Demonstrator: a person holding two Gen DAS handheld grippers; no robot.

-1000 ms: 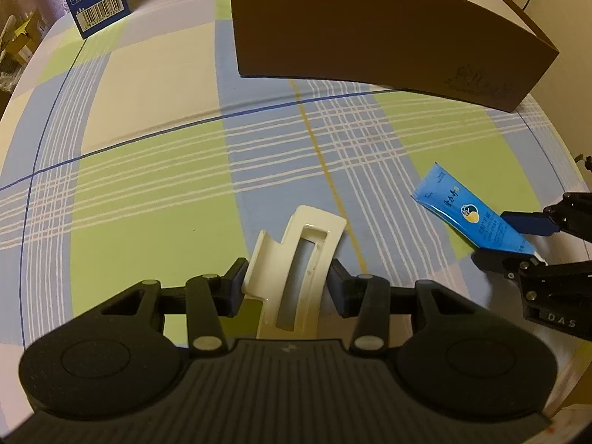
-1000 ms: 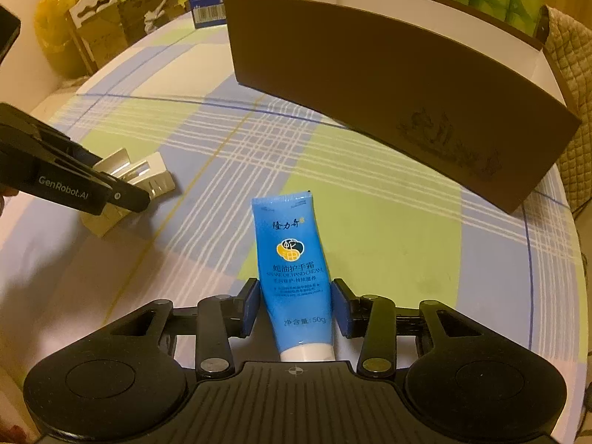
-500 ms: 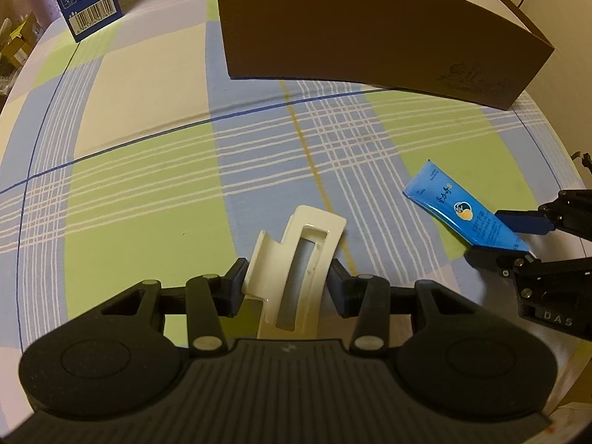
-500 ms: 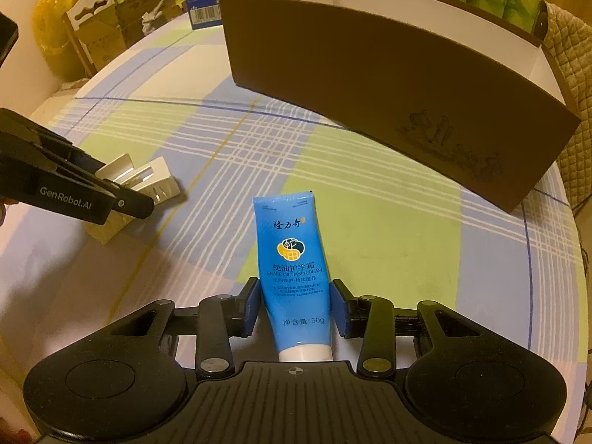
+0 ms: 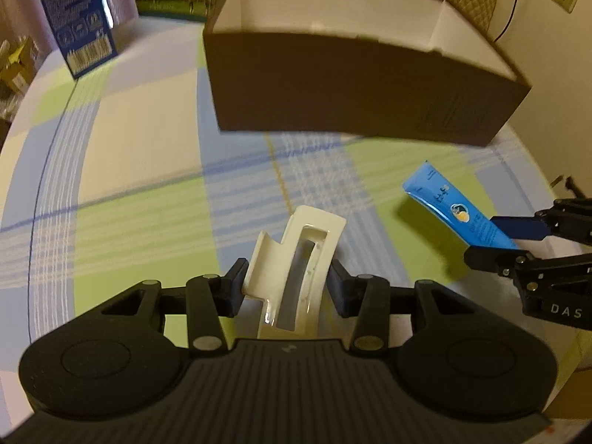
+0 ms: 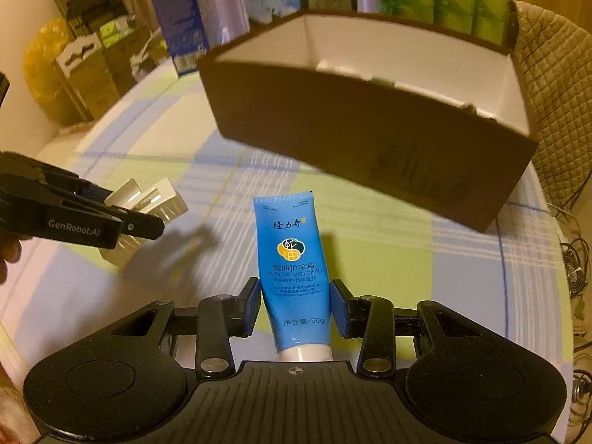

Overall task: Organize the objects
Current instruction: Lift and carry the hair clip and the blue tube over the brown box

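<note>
Two items in hand, none boxed yet. Left gripper (image 5: 286,285) clamped on a cream plastic holder (image 5: 296,255), pads pressing both of its long sides, the piece raised off the table (image 5: 140,155) to judge by the shadow thrown on the checked cloth in the right wrist view. Right gripper (image 6: 295,307) closed about the lower body of a blue hand cream tube (image 6: 294,266), white cap end toward the camera, crimped end pointing at the brown cardboard box (image 6: 362,140); right pad touching the tube, left pad touching or a hair off, hard to tell. Tube also lifted, its shadow lying apart from it on the cloth in the left wrist view.

Box standing near the far edge of the table, open at the top, white inside, with a divider or flap along its inner long wall. Something small and pale just visible near the right inner side; too blurred to name. Otherwise no clear contents showing from either camera.

Blue carton (image 5: 74,18) standing at the far left corner of the table, untouched. More cartons and bags (image 6: 85,66) beyond the table edge, probably not part of the job.

Judged early to midway: grasp and lift done for both items. Left to do: carrying each over the near wall of the box, lowering inside, letting go. Then perhaps the blue carton.
</note>
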